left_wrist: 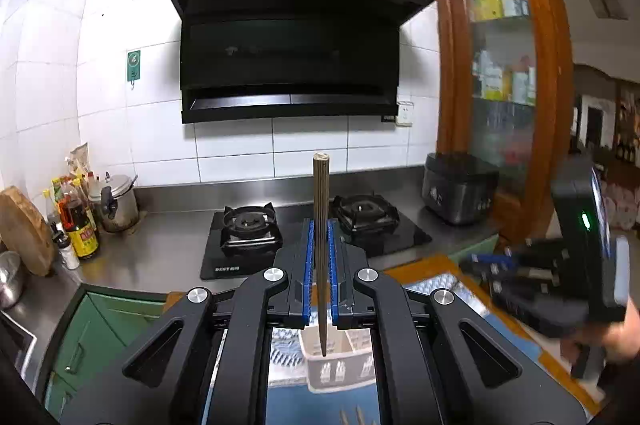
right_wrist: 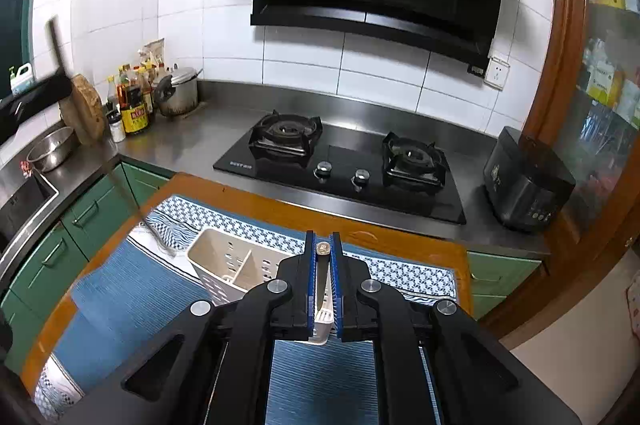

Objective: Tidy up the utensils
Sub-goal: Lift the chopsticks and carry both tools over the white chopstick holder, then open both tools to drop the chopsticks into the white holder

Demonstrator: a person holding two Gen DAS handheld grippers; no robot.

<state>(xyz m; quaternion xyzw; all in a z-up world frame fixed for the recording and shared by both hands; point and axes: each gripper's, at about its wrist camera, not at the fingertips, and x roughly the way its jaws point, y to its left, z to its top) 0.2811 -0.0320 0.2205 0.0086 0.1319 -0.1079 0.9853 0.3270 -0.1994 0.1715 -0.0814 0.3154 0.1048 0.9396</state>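
Left tool [left_wrist: 320, 257] is clamped on a chopstick [left_wrist: 321, 225] held upright, blue pads gripping near mid-shaft, butt end above the jaws, tapered tip hanging over the white slotted utensil caddy [left_wrist: 340, 365] directly below. Right tool [right_wrist: 323, 265] is likewise closed on a second chopstick [right_wrist: 323, 249], seen end-on, with the caddy [right_wrist: 232, 261] just ahead-left of its jaws on the blue mat [right_wrist: 132, 289] on the bench. Judgement: the sticks are light, stiff, thin and smooth, so they can pivot or slide in the pads. Mid-shaft grip suits; keep them vertical, aim the tip into one compartment, then release low.
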